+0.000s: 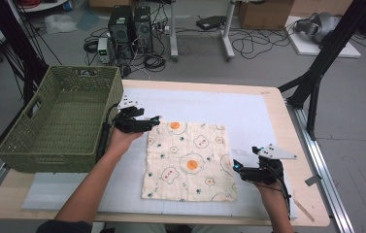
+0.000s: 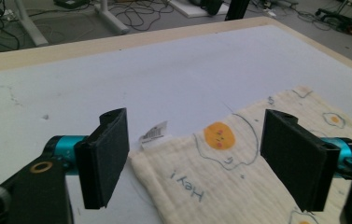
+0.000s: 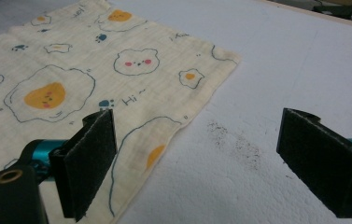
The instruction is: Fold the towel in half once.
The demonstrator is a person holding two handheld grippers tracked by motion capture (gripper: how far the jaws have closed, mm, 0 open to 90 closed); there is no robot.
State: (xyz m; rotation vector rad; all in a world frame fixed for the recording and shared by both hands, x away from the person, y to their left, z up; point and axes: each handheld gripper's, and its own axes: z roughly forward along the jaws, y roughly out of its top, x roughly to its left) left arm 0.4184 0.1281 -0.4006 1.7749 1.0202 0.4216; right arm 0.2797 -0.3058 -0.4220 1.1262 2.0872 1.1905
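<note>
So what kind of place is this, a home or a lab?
Most likely a lab or workshop: computer towers and tangled cables sit on the floor behind the table, with black rig struts beside it.

A light wooden table (image 1: 307, 194) carries a white mat (image 1: 248, 111) over most of its top, with a cream egg-and-bear printed cloth (image 1: 188, 162) spread flat on the mat and a green woven basket (image 1: 59, 121) at the table's left end.

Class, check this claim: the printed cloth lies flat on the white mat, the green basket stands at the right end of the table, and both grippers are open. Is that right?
Not quite. The green basket stands at the table's left end, as the high view shows. The printed cloth does lie flat on the white mat, with left gripper and right gripper open.
</note>
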